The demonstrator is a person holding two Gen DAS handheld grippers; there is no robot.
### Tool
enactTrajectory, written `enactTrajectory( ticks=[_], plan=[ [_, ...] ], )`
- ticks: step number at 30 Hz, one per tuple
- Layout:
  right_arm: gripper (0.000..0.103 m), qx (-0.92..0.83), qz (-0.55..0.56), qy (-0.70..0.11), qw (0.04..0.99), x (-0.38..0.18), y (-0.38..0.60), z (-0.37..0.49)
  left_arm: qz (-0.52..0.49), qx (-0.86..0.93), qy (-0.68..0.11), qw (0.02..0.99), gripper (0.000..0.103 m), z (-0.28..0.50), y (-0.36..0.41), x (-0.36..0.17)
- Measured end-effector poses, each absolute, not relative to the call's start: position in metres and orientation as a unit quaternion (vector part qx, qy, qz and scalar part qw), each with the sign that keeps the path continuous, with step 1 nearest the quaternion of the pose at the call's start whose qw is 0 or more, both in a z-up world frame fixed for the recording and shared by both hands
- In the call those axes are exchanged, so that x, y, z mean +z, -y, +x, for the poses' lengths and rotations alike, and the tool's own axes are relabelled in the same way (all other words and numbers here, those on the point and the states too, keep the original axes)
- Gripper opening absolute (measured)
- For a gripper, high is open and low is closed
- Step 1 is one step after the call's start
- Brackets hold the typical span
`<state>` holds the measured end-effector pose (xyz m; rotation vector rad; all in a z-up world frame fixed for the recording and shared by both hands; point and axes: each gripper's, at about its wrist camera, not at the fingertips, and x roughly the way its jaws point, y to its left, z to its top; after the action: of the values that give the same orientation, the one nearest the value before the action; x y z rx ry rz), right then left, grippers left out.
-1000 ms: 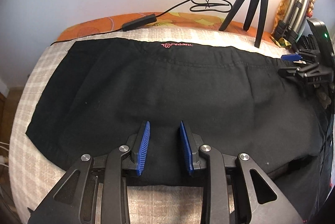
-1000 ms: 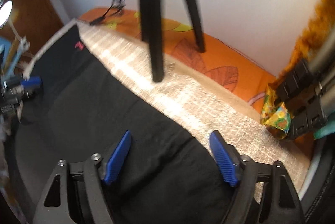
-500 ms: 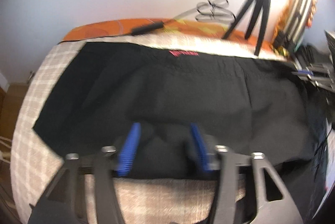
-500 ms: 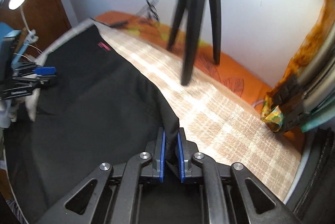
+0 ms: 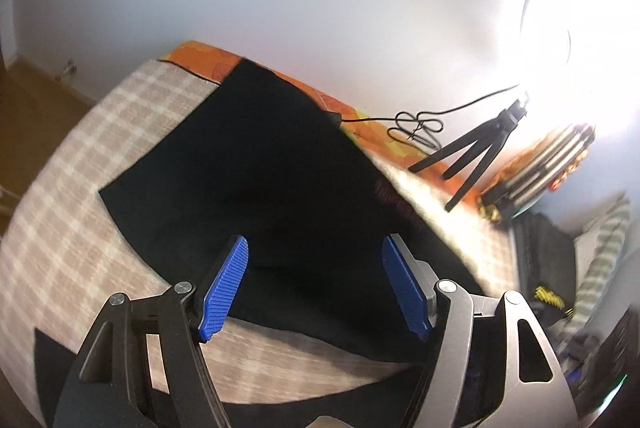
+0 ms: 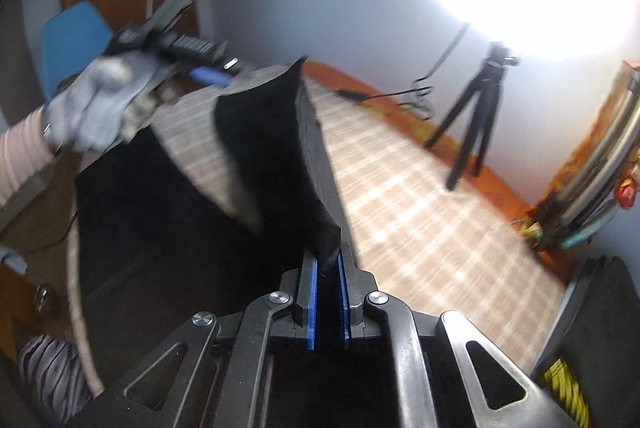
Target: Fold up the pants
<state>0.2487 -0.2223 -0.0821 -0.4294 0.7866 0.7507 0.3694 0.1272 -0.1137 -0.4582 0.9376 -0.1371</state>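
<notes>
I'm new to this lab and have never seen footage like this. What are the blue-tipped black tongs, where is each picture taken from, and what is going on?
These are no robot arms: a person holds a two-finger gripper in each hand, with a fisheye camera on each looking along its fingers. The left view shows the left gripper open, holding nothing, over black pants spread on a checked blanket. The right view shows the right gripper shut on an edge of the pants, lifting it off the blanket. The person's gloved hand with the left gripper shows there too. A small tripod stands at the far edge.
</notes>
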Motion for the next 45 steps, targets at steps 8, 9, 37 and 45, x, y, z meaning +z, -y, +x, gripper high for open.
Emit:
enactTrajectory(
  ticks=[8, 9, 37, 45],
  plan=[
    [0.007, 0.369, -0.233, -0.382, 0.815, -0.100, 0.196, 0.210, -0.181, -0.031, -0.473, 0.862, 0.080, 0.382, -0.110, -0.126],
    [0.007, 0.367, -0.237, -0.382, 0.815, -0.100, 0.196, 0.207, -0.179, -0.019, -0.474, 0.862, 0.080, 0.381, -0.115, -0.128],
    [0.007, 0.352, -0.250, -0.352, 0.830, -0.043, 0.212, 0.127, -0.176, 0.031, -0.371, 0.911, 0.003, 0.236, -0.184, -0.070],
    [0.007, 0.382, -0.295, -0.386, 0.786, -0.090, 0.201, 0.064, -0.188, 0.059, -0.388, 0.900, 0.003, 0.130, -0.193, -0.128]
  ],
)
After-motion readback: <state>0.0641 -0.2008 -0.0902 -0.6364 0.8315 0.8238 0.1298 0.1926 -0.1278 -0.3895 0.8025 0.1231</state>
